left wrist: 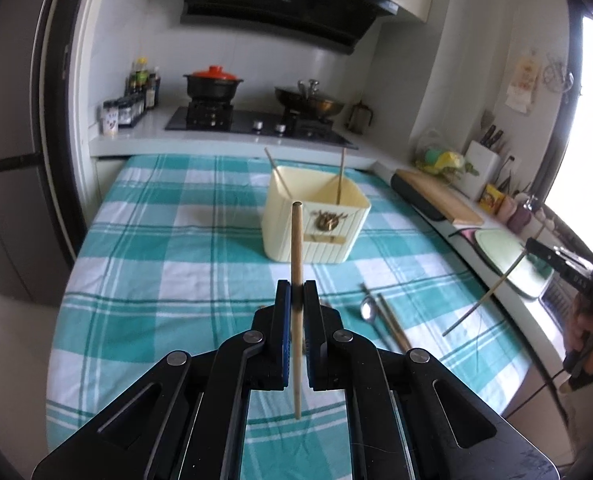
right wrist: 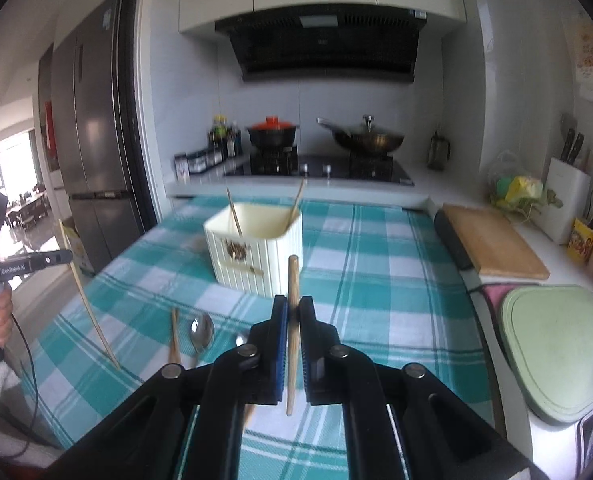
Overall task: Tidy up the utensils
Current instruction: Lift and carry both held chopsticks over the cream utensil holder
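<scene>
Holding: each gripper is clamped on one chopstick above the teal-checked tablecloth (left wrist: 144, 240).
Left gripper (left wrist: 297, 294): jaws closed on a pale chopstick (left wrist: 296, 248) that stands nearly upright between the pads.
Right gripper (right wrist: 293, 308): jaws closed on a darker wooden chopstick (right wrist: 292, 280), also close to upright.
Holder: a cream ribbed utensil box (left wrist: 316, 236) sits on the cloth ahead of both grippers, with two chopsticks already leaning inside it, one at each side.
Left view only: the right gripper seen from the side at the far right edge, its stick slanting down toward the cloth; a spoon (left wrist: 368, 310) and a pair of chopsticks (left wrist: 394, 322) lying just beside each other.
Right view only: the left gripper from the side at the left edge, a second spoon bowl (right wrist: 242, 339), a loose chopstick (right wrist: 174, 336) and a green board (right wrist: 556, 344) on the counter.
</scene>
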A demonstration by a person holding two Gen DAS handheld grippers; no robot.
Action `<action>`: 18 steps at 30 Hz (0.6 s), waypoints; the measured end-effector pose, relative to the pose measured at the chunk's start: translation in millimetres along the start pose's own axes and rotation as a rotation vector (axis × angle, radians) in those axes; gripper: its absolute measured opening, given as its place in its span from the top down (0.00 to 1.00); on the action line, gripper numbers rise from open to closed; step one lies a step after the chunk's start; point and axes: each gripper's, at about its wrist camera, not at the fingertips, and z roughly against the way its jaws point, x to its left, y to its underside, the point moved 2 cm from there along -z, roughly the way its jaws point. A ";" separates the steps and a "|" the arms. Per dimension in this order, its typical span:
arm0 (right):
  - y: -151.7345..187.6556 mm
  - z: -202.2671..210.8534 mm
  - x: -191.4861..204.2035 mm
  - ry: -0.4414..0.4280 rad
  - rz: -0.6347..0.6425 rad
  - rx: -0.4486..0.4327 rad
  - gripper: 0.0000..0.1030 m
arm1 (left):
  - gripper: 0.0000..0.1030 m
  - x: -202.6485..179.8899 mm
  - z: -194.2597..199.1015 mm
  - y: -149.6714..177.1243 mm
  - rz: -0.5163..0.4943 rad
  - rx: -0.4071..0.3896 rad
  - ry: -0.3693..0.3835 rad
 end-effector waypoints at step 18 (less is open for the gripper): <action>-57.4 -6.1 0.6 -0.033 0.008 -0.045 0.94 | 0.96 -6.4 14.0 -53.3 -0.057 -0.077 -0.022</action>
